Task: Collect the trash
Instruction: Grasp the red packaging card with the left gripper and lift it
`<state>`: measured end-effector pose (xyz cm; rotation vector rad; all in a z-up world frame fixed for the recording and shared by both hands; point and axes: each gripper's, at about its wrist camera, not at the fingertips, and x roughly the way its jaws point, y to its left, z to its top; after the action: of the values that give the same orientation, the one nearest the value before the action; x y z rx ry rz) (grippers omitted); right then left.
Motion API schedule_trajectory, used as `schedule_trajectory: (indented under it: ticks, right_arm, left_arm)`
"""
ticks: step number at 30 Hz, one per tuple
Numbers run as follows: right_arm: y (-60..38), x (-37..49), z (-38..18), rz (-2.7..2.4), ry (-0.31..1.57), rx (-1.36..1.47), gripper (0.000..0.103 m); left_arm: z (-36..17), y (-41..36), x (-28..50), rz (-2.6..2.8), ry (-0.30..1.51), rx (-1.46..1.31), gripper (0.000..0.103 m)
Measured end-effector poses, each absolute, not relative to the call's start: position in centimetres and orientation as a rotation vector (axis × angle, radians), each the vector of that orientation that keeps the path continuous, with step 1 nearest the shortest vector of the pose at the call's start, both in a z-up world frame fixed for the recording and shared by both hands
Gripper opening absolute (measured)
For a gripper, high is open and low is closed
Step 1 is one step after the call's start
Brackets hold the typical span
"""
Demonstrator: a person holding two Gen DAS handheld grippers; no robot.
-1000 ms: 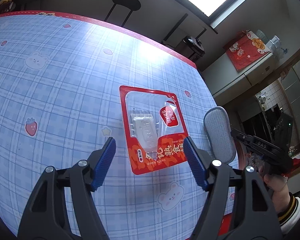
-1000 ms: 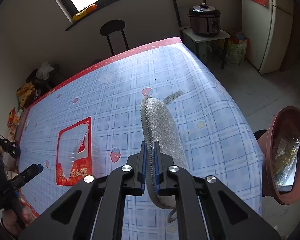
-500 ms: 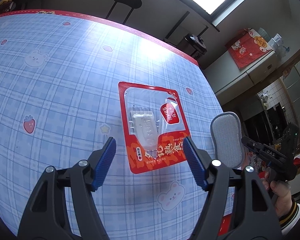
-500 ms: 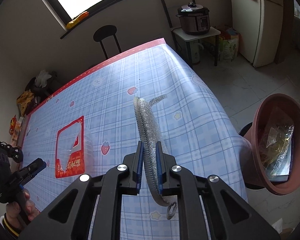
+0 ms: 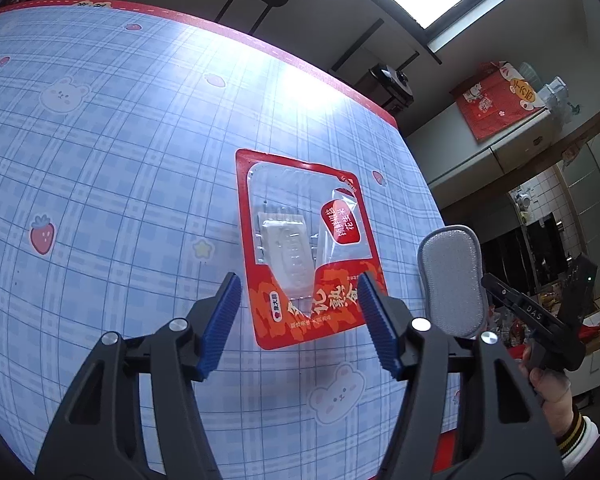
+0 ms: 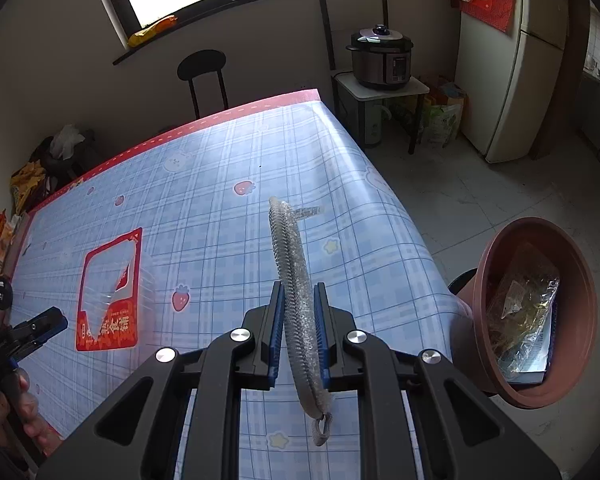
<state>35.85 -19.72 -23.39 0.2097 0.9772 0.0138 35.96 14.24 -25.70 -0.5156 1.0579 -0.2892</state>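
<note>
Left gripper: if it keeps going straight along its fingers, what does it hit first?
Most likely the red food packet lying flat on the table. The left gripper is open and the packet's near end sits between its fingertips; the height above it is unclear.

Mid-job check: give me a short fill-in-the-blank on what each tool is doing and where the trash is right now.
1. The right tool is shut on a grey ____.
2. The red food package lies flat on the ____ tablecloth.
3. The left tool, its jaws just closing, stands around the package's ____ edge without pressing it.
4. The brown tub sits off the table's ____ side in the right wrist view.

Missing: scrubbing pad; blue plaid; near; right
</note>
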Motion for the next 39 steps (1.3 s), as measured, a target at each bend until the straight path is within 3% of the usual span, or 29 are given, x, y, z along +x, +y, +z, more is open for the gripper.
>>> schedule_trajectory:
  ticks: [9,13,16,24,32,33,35,36,39]
  right_arm:
    - [-22.3,35.4,-24.2,0.011,1.003,0.345,0.017]
    - [-22.7,35.3,-24.6,0.049,1.010,0.410,0.027]
    - [-22.5,35.2,-24.6,0.050,1.007,0.403,0.027]
    - [-24.1,34.8,-25.4,0.085,1.034,0.622,0.029]
    - [-23.2,34.8,-25.7,0.065,1.042,0.521,0.031]
    - [-23.1,34.9,-25.6,0.060,1.043,0.498,0.031]
    - [-22.9,34.8,-25.5,0.052,1.042,0.464,0.014]
    - [-22.9,34.8,-25.4,0.049,1.044,0.445,0.010]
    - [-22.7,34.5,-25.1,0.062,1.026,0.414,0.008]
  left_arm:
    - [-28.1,13.8,37.1,-0.243,1.122,-0.551,0.038]
    - [-28.6,13.4,37.0,-0.240,1.135,-0.539,0.028]
    - [-28.7,13.3,36.9,-0.240,1.136,-0.536,0.023]
    - [-27.9,13.1,36.4,-0.262,1.102,-0.494,0.019]
    - [-27.7,12.4,36.3,-0.288,1.105,-0.475,0.018]
    - [-27.7,12.1,36.2,-0.289,1.103,-0.476,0.018]
    - [-27.5,12.1,35.9,-0.289,1.094,-0.472,0.018]
    - [-27.2,12.2,35.8,-0.287,1.085,-0.468,0.017]
    - [-26.5,12.7,35.2,-0.284,1.056,-0.460,0.016]
